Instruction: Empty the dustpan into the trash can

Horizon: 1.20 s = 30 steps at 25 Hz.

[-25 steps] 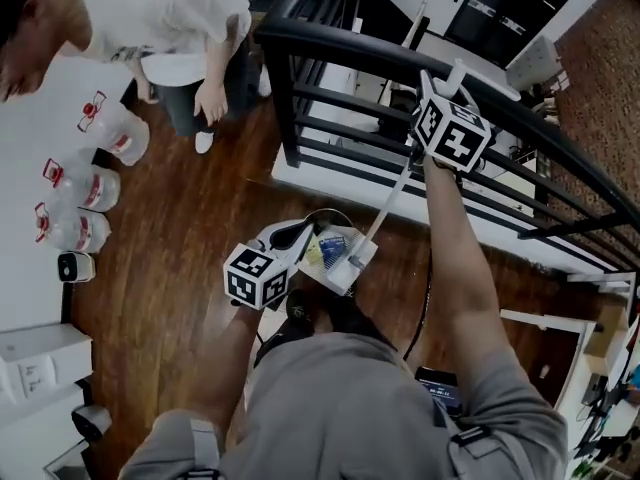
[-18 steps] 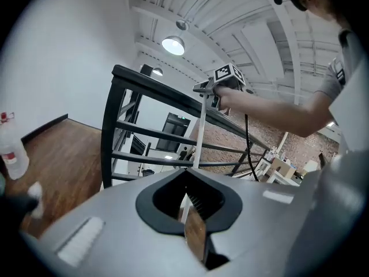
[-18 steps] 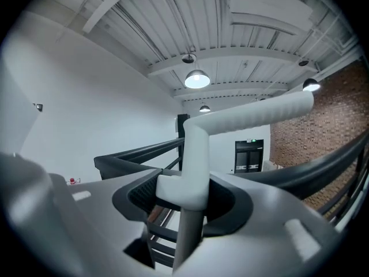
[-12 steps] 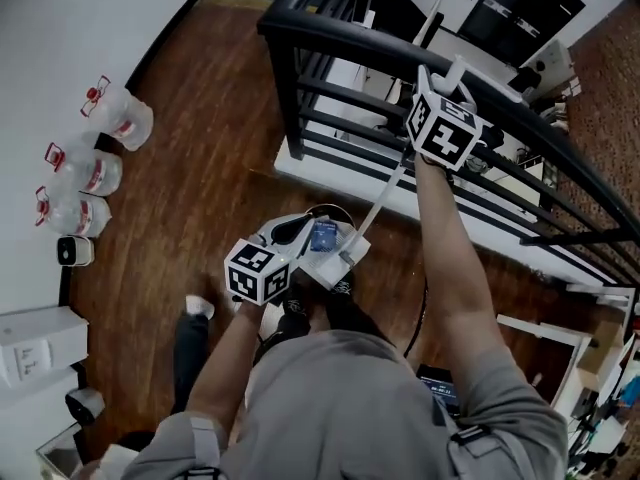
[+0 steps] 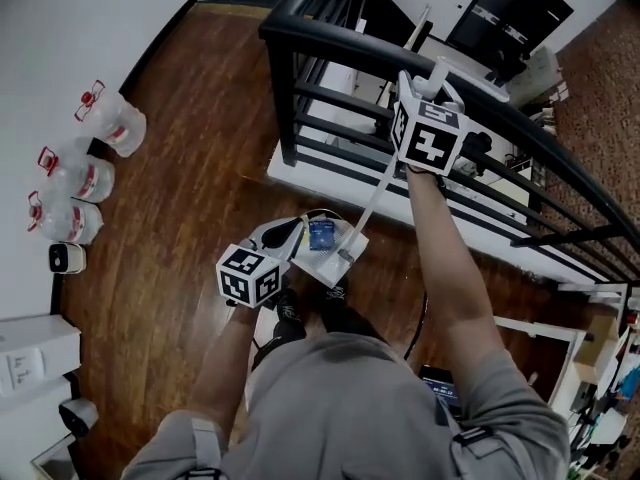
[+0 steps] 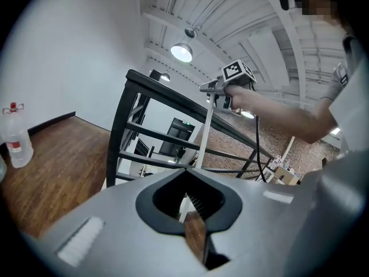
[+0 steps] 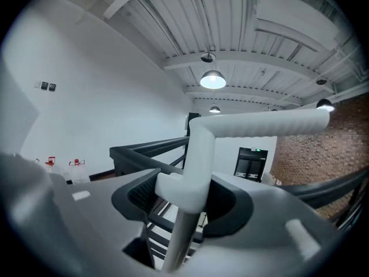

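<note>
A white long-handled dustpan (image 5: 340, 251) hangs low in front of my feet, with a blue item (image 5: 322, 236) lying in it. Its thin pole (image 5: 385, 190) rises to an L-shaped grip (image 7: 259, 123). My right gripper (image 5: 438, 78) is raised by the railing and shut on the pole just under that grip (image 7: 183, 192). My left gripper (image 5: 285, 236) sits at the pan's left rim. In the left gripper view its jaws (image 6: 193, 212) stand close together with a slit of floor between them, and whether they pinch the pan is hidden. No trash can is in view.
A black metal railing (image 5: 330, 43) runs across the top, right beside my raised right hand. Three water jugs (image 5: 110, 123) stand along the left wall, with a small white device (image 5: 65, 258) and a white cabinet (image 5: 25, 353) below them. The floor is dark wood.
My right gripper has shifted a little left with the handle, and the pan has swung slightly. The person at the upper left has walked out of view.
</note>
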Motion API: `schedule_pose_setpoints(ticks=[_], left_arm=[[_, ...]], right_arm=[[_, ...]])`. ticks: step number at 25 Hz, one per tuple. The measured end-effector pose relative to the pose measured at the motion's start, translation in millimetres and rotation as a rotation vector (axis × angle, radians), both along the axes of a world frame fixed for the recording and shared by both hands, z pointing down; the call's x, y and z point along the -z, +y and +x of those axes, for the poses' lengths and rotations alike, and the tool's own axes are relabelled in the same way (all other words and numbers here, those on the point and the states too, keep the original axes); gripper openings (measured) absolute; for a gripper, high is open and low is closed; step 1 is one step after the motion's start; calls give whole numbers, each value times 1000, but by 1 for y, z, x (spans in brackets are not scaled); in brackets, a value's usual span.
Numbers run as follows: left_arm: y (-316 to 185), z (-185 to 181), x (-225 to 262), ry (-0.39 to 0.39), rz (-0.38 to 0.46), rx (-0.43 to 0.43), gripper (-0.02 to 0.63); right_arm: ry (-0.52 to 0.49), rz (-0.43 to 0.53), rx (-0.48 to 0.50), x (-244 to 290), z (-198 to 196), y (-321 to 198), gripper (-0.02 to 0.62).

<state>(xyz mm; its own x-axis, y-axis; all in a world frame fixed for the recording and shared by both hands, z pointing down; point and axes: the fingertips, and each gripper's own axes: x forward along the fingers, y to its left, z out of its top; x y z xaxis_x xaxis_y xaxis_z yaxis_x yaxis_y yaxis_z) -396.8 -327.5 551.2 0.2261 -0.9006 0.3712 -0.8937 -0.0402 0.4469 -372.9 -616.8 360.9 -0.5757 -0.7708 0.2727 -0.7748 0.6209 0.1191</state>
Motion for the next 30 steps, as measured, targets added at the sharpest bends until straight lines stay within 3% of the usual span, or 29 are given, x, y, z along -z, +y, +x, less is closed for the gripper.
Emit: schedule_pose_setpoints(ticks=[7,15,19,24,30], left_arm=[[17,-10,12,-4,31,10,-11],[64,-59,17,-2,50,115,-11],[87,-82,14,9,51,167,-11],[109,-100,6,37,48,193,-11],[96,-89,9,50,78,97,-11]], right_arm=[[31,30,117,3,-63,38,206],[107,81,276,0,-176,95,204],[161,86,278,-6,-213,107,204],[174,98,233,-3,-209,107,204],[152,84,133,9,-149,98,206]])
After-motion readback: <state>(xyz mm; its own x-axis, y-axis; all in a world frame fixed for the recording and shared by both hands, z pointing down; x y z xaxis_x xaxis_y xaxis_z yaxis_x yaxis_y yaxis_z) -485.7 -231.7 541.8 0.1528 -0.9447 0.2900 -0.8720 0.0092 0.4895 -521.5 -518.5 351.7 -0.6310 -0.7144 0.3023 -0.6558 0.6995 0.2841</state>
